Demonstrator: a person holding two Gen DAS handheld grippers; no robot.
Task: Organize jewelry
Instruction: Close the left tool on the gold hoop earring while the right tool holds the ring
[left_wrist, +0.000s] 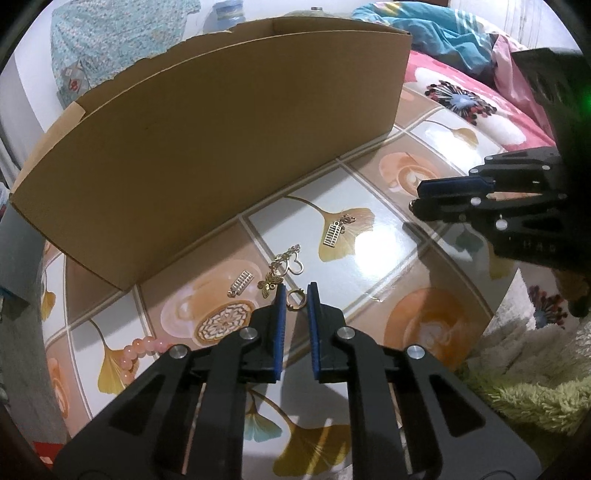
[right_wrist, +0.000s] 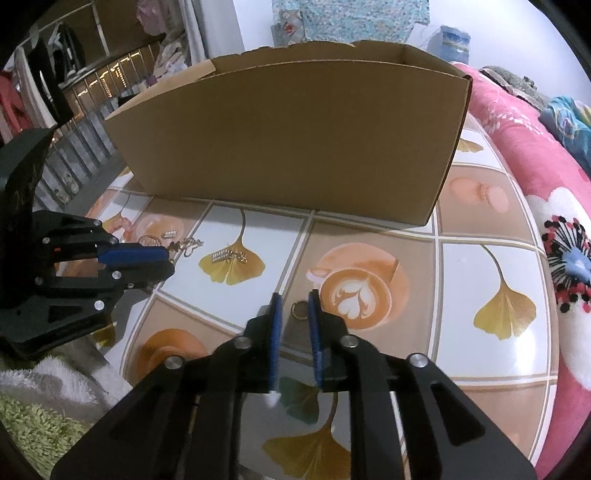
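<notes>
Desk (left_wrist: 373, 266) glossy, tiled ginkgo-and-latte print; cardboard box (left_wrist: 207, 147) at 12 o'clock, pink floral bedding (right_wrist: 524, 155) at 3 | left gripper (left_wrist: 295, 295) parted, gold ring (left_wrist: 295, 298) between tips; butterfly charm (left_wrist: 269, 285) at 10 | right gripper (right_wrist: 294, 307) parted around second ring (right_wrist: 297, 308) | left view alone shows pink bead bracelet (left_wrist: 142, 350).

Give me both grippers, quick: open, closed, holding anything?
Left gripper: open, a small ring between its fingertips, not clamped.
Right gripper: open, another ring between its fingertips, not clamped.
</notes>
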